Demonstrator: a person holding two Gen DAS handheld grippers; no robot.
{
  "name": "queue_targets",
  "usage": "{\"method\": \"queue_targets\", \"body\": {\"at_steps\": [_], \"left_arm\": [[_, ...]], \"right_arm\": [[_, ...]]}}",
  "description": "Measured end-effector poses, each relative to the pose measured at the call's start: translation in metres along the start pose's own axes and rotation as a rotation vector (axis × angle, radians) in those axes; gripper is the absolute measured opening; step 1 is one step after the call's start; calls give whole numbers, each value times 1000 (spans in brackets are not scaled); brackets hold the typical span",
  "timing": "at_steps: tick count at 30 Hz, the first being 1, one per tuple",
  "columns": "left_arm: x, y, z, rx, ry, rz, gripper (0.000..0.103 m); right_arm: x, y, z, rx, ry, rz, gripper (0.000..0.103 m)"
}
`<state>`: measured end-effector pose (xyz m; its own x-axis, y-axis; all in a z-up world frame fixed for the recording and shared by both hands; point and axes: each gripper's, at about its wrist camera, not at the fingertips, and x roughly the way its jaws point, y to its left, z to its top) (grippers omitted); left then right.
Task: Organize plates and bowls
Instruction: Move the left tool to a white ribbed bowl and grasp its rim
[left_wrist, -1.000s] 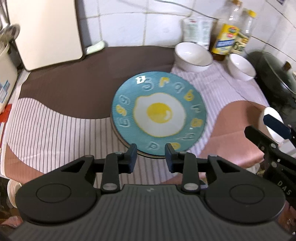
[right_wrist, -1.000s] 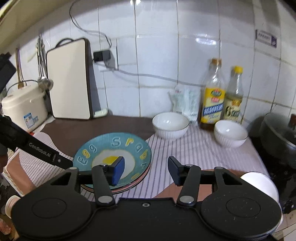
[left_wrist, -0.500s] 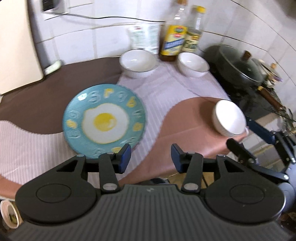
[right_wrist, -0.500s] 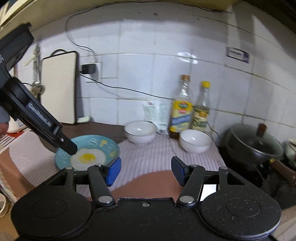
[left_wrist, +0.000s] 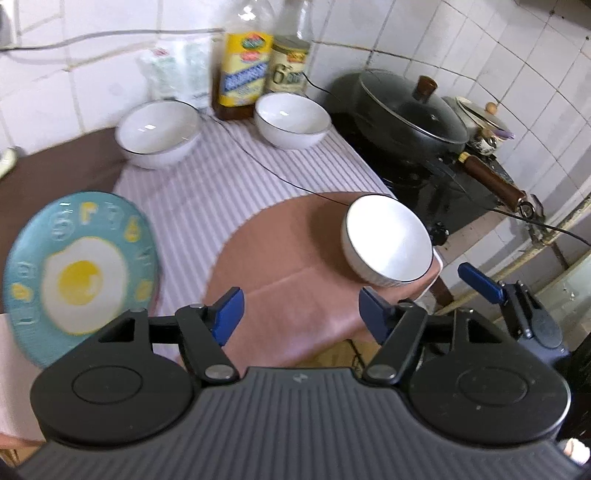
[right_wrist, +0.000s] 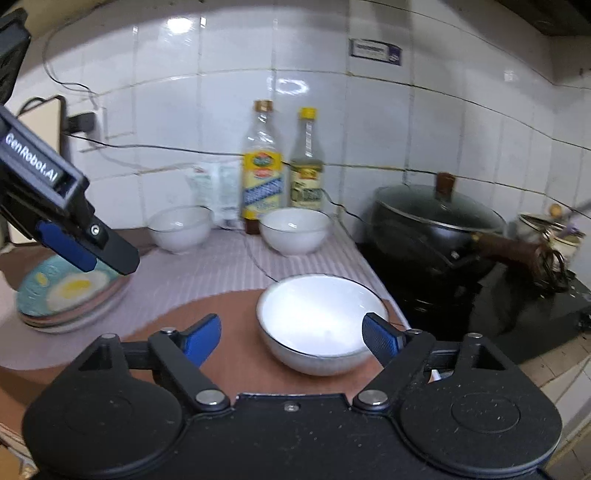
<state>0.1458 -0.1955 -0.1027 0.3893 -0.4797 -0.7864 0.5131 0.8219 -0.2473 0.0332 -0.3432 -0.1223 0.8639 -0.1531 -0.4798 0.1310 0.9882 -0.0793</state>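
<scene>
A glossy white bowl (right_wrist: 320, 323), round and deep with a thin dark rim, is seen standing upright on the brown patch of the tabletop (left_wrist: 280, 258), close to its near corner by the stove. Two more white bowls (left_wrist: 159, 133) (left_wrist: 291, 119) of the same make are set at about 11 and 12 o'clock from it on the striped cloth (left_wrist: 221, 184), apart from each other. A round teal plate (left_wrist: 77, 273) printed with a fried egg lies at 9 o'clock, topping a small stack of plates. Behind the far bowls, two labelled bottles (right_wrist: 261, 173) and a soft plastic packet (right_wrist: 218, 192) are lined against the tiled wall; a black lidded wok (right_wrist: 436, 225) with a wooden handle sits at 2 o'clock. A thin dark cable trails across the cloth. The right gripper (right_wrist: 291, 338) is angled gently downward, its blue-padded jaws opening, the near bowl lying just ahead between them, untouched. The left gripper (left_wrist: 301, 310) is pitched more steeply, its jaws opening over bare brown tabletop, nothing between them.
</scene>
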Motion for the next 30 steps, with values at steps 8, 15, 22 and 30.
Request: {"method": "queue_targets", "body": {"at_steps": [8,15,22,30], "left_arm": [[54,-14,12,-17,-19,-42,70],[98,-28,17,-35,64,-90,70],[129,-36,22,-29,72,-77,68],[154,-33,25,-52,65,-94,49]], "right_arm": [[22,-20,-20,22,58,-19,96],[51,-24,-34,45,78,-43,98],[69,-24,-40,12,52,-35,98],[85,-23,-39,-20,19,-7,98]]}}
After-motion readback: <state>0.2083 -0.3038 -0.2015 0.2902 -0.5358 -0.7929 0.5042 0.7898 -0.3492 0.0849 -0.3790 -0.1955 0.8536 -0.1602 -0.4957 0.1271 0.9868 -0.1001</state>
